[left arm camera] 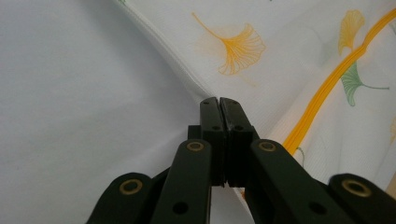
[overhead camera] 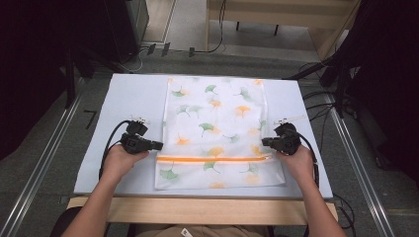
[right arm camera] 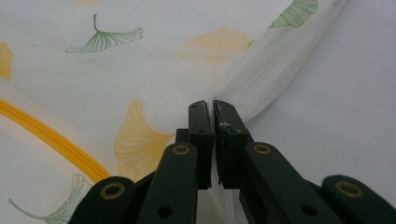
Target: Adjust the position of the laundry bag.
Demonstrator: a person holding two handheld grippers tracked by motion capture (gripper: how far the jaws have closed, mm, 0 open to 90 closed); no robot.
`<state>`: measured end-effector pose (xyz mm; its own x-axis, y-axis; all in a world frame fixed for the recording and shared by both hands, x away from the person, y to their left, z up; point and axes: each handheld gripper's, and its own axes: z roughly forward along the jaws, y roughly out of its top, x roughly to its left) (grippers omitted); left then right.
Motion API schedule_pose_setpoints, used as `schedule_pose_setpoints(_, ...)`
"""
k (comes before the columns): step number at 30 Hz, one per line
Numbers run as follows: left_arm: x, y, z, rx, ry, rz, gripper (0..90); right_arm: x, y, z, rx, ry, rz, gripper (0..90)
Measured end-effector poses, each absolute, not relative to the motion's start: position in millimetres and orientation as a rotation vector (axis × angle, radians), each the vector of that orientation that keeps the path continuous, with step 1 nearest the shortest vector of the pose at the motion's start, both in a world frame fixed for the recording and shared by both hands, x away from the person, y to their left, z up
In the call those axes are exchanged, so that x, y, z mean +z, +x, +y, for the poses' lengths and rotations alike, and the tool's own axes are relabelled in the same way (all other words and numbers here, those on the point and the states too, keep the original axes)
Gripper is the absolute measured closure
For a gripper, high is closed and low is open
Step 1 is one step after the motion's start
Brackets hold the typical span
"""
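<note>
Nearest you, the mesh bag (overhead camera: pixel 217 133) lies flat on the table (overhead camera: pixel 133 98). Your left gripper (overhead camera: pixel 159 145) and right gripper (overhead camera: pixel 266 141) are each clamped on 1 side edge; folding looks unstarted.

White mesh bag (overhead camera: pixel 217 123) printed with green and orange ginkgo leaves, orange zip (overhead camera: pixel 212 159) across it, pale blue table (overhead camera: pixel 133 94), black grippers
</note>
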<state>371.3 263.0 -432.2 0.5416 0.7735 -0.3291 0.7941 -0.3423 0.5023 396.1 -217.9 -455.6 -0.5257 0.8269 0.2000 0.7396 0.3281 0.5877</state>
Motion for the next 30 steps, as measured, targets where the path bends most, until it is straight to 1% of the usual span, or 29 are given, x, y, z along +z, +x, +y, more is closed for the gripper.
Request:
schedule_pose_setpoints(4,-433,372,268,-0.023,2.169,1.280,89.9,-455,397,-213,0.976,1.445,2.461,87.5)
schedule_pose_setpoints(21,-428,372,298,-0.011,2.106,1.358,89.9,-455,397,-188,1.026,1.398,2.509,86.3)
schedule_pose_setpoints(26,-427,372,303,0.000,2.115,1.382,89.9,-456,397,-181,1.037,1.377,2.532,85.7)
schedule_pose_setpoints(28,-427,371,304,-0.011,2.120,1.382,89.7,-455,397,-180,1.041,1.371,2.535,84.4)
schedule_pose_setpoints(30,-428,371,304,-0.017,2.112,1.397,88.5,-456,398,-181,1.037,1.375,2.533,80.7)
